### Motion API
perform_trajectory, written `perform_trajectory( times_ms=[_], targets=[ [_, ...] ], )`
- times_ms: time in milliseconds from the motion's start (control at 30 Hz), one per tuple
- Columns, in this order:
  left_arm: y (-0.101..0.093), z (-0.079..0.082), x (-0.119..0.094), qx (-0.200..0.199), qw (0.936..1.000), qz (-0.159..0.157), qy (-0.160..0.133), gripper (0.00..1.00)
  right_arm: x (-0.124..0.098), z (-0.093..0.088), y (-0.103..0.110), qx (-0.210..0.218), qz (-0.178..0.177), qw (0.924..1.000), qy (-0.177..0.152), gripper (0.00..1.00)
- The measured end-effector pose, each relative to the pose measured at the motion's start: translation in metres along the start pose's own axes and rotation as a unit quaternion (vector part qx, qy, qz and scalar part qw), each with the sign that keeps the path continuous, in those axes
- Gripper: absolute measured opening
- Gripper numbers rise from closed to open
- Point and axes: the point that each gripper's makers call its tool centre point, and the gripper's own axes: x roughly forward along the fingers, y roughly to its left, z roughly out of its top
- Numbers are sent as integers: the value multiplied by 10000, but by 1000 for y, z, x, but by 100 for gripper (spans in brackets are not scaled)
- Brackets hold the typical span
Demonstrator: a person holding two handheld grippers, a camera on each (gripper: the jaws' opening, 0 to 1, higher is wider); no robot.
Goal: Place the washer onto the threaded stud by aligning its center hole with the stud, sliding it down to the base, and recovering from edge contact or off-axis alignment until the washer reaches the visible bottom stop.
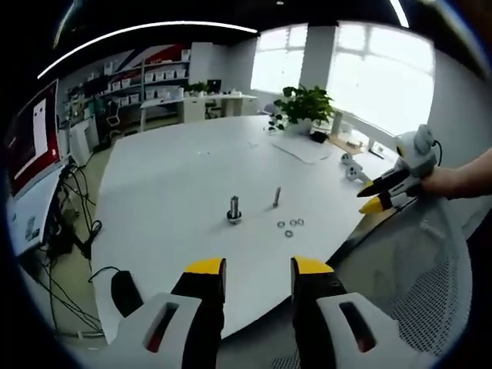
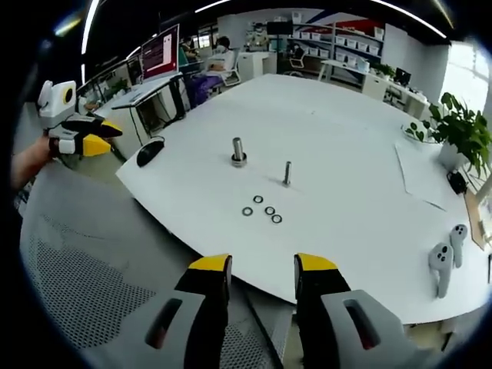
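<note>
The washers (image 2: 261,208) are lying flat and loose on the table (image 2: 361,154), four small metal rings in a cluster just in front of the stud (image 2: 287,173), on my side of it. None is touching the stud. I am judging the task as not yet begun: no washer is picked up, none is threaded, and the whole sequence of aligning, sliding down and seating is remaining.

The stud is standing upright, a slim grey metal pin; its thread is too small to make out. Beside it, to its left in the right gripper view, a thicker bolt (image 2: 238,151) is standing upright with what looks like a collar or nut at its base.

The table is showing a smooth, matte white top with a rounded edge. Beyond the stud a potted plant (image 2: 460,131) and a sheet of paper (image 2: 419,173) are sitting toward the far edge. A dark mouse (image 2: 150,151) is resting near the table edge left of the bolt, and two white controllers (image 2: 446,265) are lying well to the right of the stud.

I am holding my right gripper (image 2: 262,278) short of the table, well back from the stud, jaws parted and gripping nothing. My left gripper (image 1: 257,280) is likewise hanging off the table edge, jaws apart and empty.
</note>
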Motion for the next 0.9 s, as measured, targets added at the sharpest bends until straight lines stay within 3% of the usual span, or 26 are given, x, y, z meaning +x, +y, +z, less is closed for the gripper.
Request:
perform_trajectory(
  times_ms=[200,400,733,900],
  targets=[
    [-6,-7,1,62,9999,-93,113,32,0,-2,0,9,-3,10000,7,35],
    [-8,-3,1,76,9999,-138,48,32,1,-5,-1,1,-4,9999,119,35],
    [-10,-14,4,217,9991,-161,318,32,4,-9,8,-81,189,9994,270,37],
    [-8,-12,3,195,9994,-133,270,32,7,-12,17,-314,393,9976,468,40]
  ],
)
